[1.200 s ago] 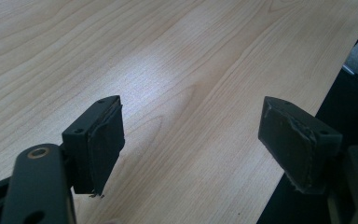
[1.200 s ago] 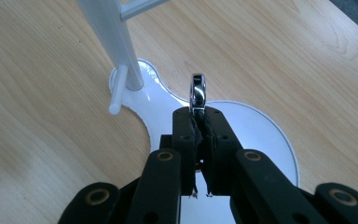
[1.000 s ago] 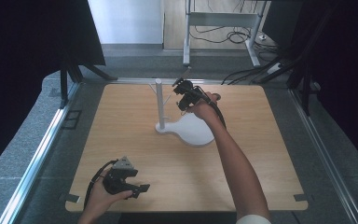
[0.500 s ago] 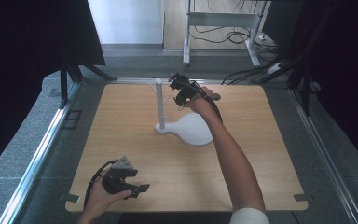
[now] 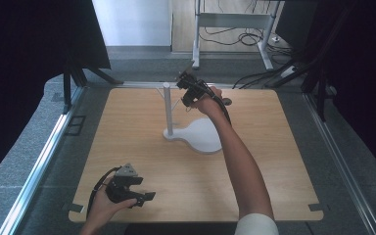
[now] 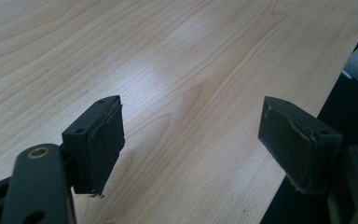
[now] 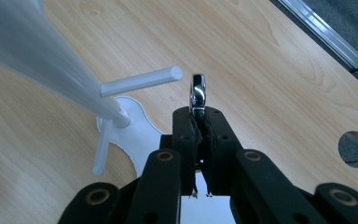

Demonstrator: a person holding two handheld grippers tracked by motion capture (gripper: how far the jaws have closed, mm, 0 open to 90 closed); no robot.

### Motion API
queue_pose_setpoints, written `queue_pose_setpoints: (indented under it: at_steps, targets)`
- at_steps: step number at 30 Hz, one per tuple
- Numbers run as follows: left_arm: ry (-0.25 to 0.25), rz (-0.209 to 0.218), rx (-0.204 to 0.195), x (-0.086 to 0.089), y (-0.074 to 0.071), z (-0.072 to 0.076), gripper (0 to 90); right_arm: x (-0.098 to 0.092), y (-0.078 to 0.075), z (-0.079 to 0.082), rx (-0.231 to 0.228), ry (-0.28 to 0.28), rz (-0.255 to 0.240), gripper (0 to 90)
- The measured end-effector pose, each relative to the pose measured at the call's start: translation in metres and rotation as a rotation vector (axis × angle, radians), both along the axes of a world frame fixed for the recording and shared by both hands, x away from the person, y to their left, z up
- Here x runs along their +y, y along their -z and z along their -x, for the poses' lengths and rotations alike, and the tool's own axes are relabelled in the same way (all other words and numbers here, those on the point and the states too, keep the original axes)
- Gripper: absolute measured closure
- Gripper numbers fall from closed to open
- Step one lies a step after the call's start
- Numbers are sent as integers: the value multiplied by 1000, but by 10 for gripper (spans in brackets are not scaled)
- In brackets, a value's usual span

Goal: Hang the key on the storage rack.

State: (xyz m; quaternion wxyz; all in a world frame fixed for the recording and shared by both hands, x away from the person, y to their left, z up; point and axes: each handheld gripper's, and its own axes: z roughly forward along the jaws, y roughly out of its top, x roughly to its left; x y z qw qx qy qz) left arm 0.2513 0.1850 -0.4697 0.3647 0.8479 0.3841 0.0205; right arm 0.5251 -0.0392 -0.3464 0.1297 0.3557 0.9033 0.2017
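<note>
You have a light wood-grain tabletop [image 5: 127, 122] in front of you, squarish with rounded corners, and a round hole [image 7: 355, 149] cut through it near the far right part. Directly on it sits a white stand [image 5: 201, 137]: a flat rounded base at mid-table, with an upright post [image 5: 167, 110] rising from its left end.

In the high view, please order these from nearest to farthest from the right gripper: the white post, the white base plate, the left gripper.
1. The white post: just left of the right gripper, which is shut on a shiny metal ring.
2. The white base plate: below it, on the table.
3. The left gripper: at the near left edge.
</note>
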Motion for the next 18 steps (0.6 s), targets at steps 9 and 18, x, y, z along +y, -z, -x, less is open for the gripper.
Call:
queue_pose_setpoints:
  at_steps: [9,18]
  targets:
    - [-4,0,3,2,0,-1,229,6,3,-4,0,-4,3,841]
    - [-2,3,0,1,0,0,229,6,-2,-2,-10,-2,-11,840]
